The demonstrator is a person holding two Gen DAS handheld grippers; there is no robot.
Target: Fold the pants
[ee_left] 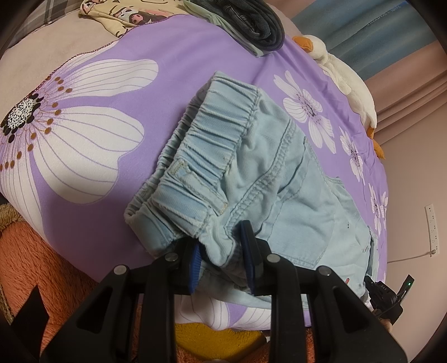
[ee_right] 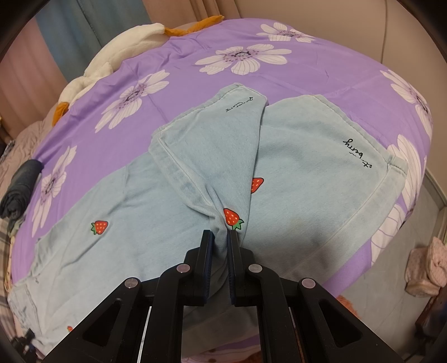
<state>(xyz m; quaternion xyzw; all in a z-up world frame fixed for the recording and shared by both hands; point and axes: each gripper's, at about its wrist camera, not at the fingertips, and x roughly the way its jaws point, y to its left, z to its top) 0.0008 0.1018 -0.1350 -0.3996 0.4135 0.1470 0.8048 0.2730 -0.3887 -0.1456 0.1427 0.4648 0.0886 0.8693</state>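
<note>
Light blue denim pants (ee_left: 251, 173) with strawberry prints lie on a purple flowered bedsheet (ee_left: 92, 92). In the left wrist view my left gripper (ee_left: 222, 248) is shut on the near end of the elastic waistband, which is bunched and raised. In the right wrist view the pants (ee_right: 167, 195) spread across the sheet (ee_right: 195, 42), with both leg ends pointing away. My right gripper (ee_right: 220, 237) is shut on a pinched fold of the leg fabric beside a strawberry print (ee_right: 232, 217). One leg is twisted and lies over the other.
Dark folded clothes (ee_left: 251, 25) and a patterned cloth (ee_left: 125, 14) lie at the far end of the bed. A white plush duck (ee_left: 349, 83) lies along the bed's edge, also in the right wrist view (ee_right: 111, 55). An orange fuzzy blanket (ee_left: 42, 265) lies beside the bed.
</note>
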